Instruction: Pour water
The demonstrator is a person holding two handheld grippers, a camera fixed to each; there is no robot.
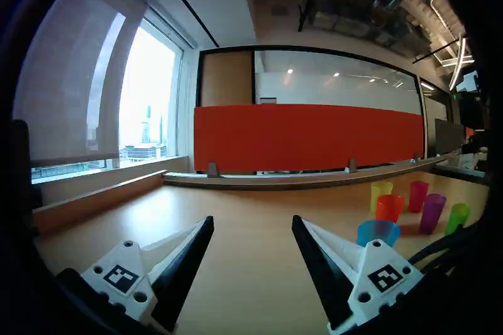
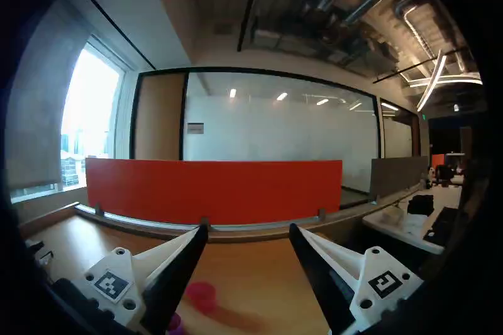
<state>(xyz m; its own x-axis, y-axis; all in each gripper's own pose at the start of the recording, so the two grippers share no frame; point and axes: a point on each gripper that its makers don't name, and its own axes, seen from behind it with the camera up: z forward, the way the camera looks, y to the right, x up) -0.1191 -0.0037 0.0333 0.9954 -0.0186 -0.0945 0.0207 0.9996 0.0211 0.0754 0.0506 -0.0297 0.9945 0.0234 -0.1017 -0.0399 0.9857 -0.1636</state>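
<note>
I held the left gripper [image 1: 252, 218] and the right gripper [image 2: 248, 226] spread, pinching nothing — ready, I think, for a cup — while the coloured cups [image 1: 390, 207] stood grouped on the wooden desk [image 1: 251, 200].

The tan wooden desk [image 1: 251, 209] carries a yellow cup [image 1: 380, 193], orange cup [image 1: 390, 207], pink cup [image 1: 417, 195], purple cup [image 1: 432, 212], green cup [image 1: 457, 217] and blue cup [image 1: 378, 232], backed by a red-orange divider panel [image 1: 308, 137].
</note>
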